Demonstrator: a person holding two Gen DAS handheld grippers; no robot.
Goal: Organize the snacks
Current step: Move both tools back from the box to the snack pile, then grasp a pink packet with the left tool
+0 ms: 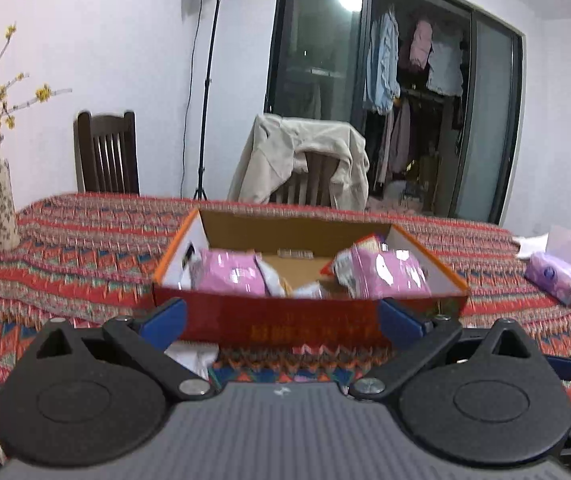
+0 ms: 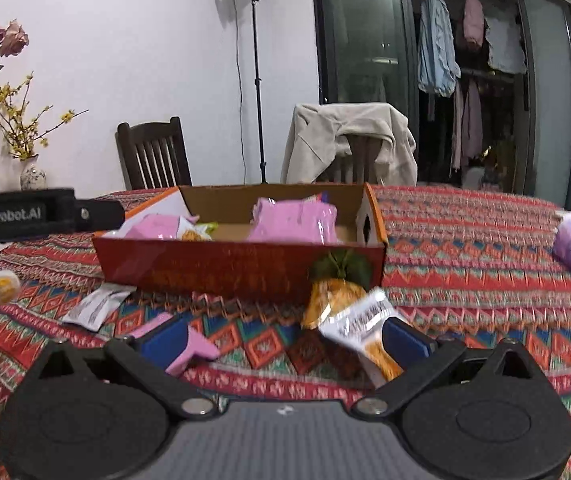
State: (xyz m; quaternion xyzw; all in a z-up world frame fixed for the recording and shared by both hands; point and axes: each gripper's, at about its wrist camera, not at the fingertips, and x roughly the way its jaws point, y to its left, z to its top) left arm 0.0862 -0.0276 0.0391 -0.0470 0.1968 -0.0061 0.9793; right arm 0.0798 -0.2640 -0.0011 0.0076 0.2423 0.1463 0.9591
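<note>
Presently, left wrist view: we see the left gripper (image 1: 281, 314) with jaws spread wide, holding nothing, just before the red box (image 1: 309, 320) at 12 o'clock on the patterned worktop (image 1: 85, 248). Two pink snack packs (image 1: 231, 274) lie inside.

Right wrist view: the right gripper (image 2: 283, 340) has jaws apart, empty. An orange-and-white snack packet (image 2: 359, 326) lies against the 2 o'clock finger; a pink packet (image 2: 195, 350) lies by the 10 o'clock finger. A white sachet (image 2: 95, 306) lies at 10 o'clock, beside the box.
</note>
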